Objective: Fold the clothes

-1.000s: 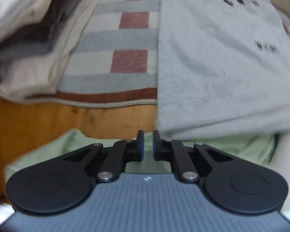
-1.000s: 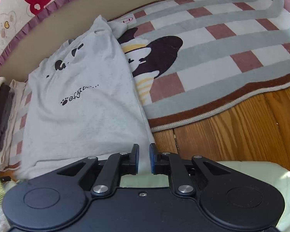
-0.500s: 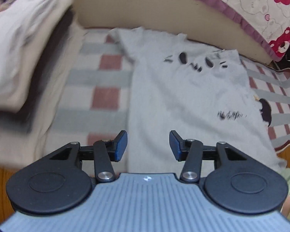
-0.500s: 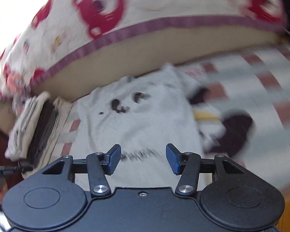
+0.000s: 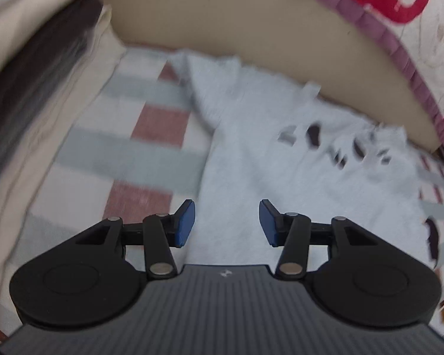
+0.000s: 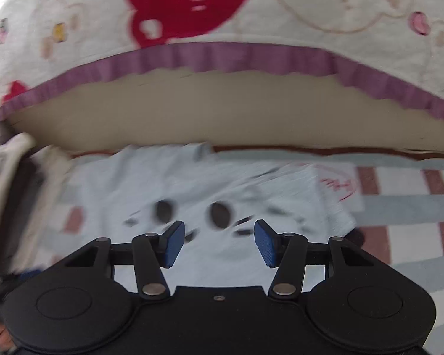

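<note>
A grey T-shirt (image 5: pixel 251 159) (dark printed marks) lies flat on a striped rug (image 5: pixel 127 153), its collar near the rug's far edge. Left gripper (image 5: pixel 226 222) and right gripper (image 6: pixel 219 244) hover above it, both released, grasping nothing.

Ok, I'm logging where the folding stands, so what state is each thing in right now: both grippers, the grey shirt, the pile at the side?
Left gripper: open, nothing between its pads, above the shirt.
Right gripper: open, empty, over the printed part of the shirt.
Grey T-shirt: lying on the striped rug, print up, sides apparently folded in.
Pile of clothes: folded, stacked beside the shirt.
</note>
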Tool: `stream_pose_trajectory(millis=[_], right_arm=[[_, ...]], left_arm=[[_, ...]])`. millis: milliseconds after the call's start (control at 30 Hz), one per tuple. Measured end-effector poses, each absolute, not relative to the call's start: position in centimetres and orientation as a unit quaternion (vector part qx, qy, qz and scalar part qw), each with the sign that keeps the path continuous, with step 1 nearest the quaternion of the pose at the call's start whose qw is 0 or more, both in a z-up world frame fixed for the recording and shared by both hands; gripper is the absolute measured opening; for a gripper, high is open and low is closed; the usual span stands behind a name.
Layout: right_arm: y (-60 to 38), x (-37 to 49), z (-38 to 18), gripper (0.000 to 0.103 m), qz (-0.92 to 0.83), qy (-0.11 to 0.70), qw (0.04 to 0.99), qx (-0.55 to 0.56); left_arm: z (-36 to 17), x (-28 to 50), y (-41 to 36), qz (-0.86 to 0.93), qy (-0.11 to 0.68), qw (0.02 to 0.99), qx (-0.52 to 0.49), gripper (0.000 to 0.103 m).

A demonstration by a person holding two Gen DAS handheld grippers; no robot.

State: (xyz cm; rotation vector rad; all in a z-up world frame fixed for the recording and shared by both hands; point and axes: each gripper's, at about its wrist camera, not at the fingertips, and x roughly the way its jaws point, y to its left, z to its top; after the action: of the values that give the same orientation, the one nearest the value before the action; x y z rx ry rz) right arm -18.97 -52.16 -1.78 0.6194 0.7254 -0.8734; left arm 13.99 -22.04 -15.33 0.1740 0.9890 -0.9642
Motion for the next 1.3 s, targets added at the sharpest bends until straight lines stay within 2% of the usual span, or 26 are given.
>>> stream_pose_trajectory(millis=[167, 533, 767, 1067, 1200, 1300], right_arm=[[-52.5, -20.6, -5.5, 0.057, -0.436, 0.336, 0.782, 0.293], [-51.4, -22.7, -6.8, 0.058, -0.498, 0.321, 0.743, 0.313], [-48.5, -21.1, -2.9, 0.058, -0.491, 0.32, 0.754, 0.297], [-43.6, -21.2, 2.4, 0.06, -0.426, 0.369, 0.775, 0.287], [-44.0, -20.9, 3.9, 0.07, -0.416, 0.425, 0.762, 0.255], [-46.1, -20.5, 3.8, 0.071, -0.437, 0.445, 0.741, 0.25]], left_arm=[[-18.8, 15.6, -20.4, -0.445, 0.478, 0.753, 0.082, 0.047], [-18.3, 14.6, -21.7, -0.493, 0.469, 0.73, 0.071, 0.047], [-17.3, 13.0, -21.1, -0.499, 0.446, 0.738, 0.087, 0.047], [-16.7, 13.0, -18.6, -0.481, 0.464, 0.741, 0.064, 0.047], [-14.5, 13.0, -18.3, -0.451, 0.494, 0.743, 0.032, 0.047], [-11.9, 12.7, -19.1, -0.444, 0.485, 0.754, 0.016, 0.047]])
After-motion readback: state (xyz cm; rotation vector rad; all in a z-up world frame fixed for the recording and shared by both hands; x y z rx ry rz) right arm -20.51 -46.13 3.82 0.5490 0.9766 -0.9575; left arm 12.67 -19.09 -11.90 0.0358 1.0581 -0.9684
